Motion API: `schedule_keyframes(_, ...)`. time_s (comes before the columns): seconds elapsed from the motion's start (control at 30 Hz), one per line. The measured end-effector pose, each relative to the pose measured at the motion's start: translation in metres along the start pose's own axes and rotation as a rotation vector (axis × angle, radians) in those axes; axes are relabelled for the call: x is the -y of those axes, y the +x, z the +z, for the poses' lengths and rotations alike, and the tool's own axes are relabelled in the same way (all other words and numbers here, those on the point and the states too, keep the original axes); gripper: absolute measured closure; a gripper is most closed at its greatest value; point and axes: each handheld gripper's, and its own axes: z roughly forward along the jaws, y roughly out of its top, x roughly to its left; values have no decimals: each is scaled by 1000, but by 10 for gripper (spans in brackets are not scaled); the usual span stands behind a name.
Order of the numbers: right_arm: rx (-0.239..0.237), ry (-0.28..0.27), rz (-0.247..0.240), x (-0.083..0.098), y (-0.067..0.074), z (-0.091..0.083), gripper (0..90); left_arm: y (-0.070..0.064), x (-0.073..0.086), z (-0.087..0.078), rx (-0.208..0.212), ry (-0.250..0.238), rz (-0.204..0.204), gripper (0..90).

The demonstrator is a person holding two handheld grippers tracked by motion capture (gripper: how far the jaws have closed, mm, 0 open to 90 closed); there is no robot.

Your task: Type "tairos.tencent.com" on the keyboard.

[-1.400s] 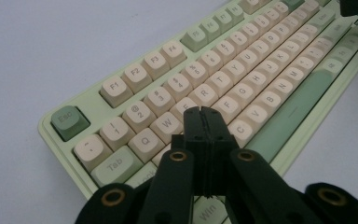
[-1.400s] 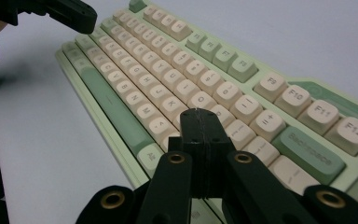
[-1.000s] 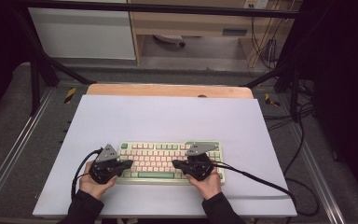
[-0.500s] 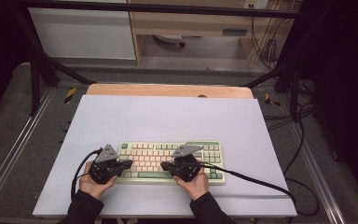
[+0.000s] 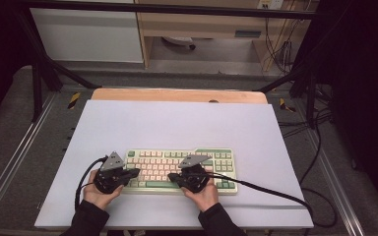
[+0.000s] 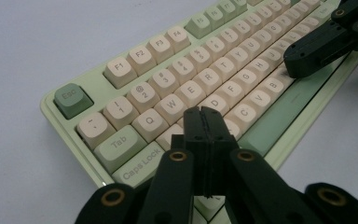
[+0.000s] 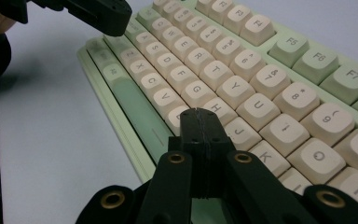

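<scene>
A pale green keyboard point(image 5: 187, 158) with cream keys lies on the white table sheet, near the front. My left gripper point(image 5: 136, 173) rests at its left end with its jaws shut and nothing between them. In the left gripper view the closed tips point(image 6: 204, 113) hover over the left letter keys of the keyboard point(image 6: 121, 70), around S and X. My right gripper point(image 5: 172, 178) is also shut and empty, low over the keyboard's front middle. In the right gripper view its tips point(image 7: 200, 115) sit above the keys near H and N on the keyboard point(image 7: 235, 88).
The white sheet point(image 5: 177, 123) covers a wooden tabletop point(image 5: 177, 95) with metal rails on both sides. A black cable point(image 5: 275, 192) trails right from the right gripper across the sheet. Another cable point(image 5: 81, 179) loops left of the left hand.
The right gripper has shifted left along the keyboard's front, toward its middle and closer to the left gripper. The left gripper has stayed put.
</scene>
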Motion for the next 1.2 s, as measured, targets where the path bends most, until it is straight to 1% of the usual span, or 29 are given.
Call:
schedule_keyframes(0.13, 0, -3, 0, 0, 0, -1, 900, 0, 0, -1, -2, -3, 0, 899)
schedule_keyframes(0.17, 1, -11, -8, -1, 0, -2, 900, 0, 0, -1, -1, -3, 0, 899)
schedule_keyframes(0.27, 4, -27, -7, -4, 1, -7, 900, 0, 0, -1, -2, -2, 0, 899)
schedule_keyframes(0.53, 21, -42, -18, -10, -2, -17, 900, 0, 0, -2, -1, -7, 0, 899)
schedule_keyframes(0.57, 24, -43, -25, -11, -3, -18, 900, 0, 0, -2, -1, -8, 0, 898)
schedule_keyframes(0.8, 37, -41, -30, -13, -5, -25, 900, 0, 0, -3, -1, -11, 1, 899)
schedule_keyframes(1.03, 47, -45, -28, -12, -9, -33, 900, -1, -3, -4, -2, -19, 2, 899)
schedule_keyframes(1.2, 62, -46, -16, -7, -16, -41, 900, -5, -10, -3, 2, -29, 10, 899)
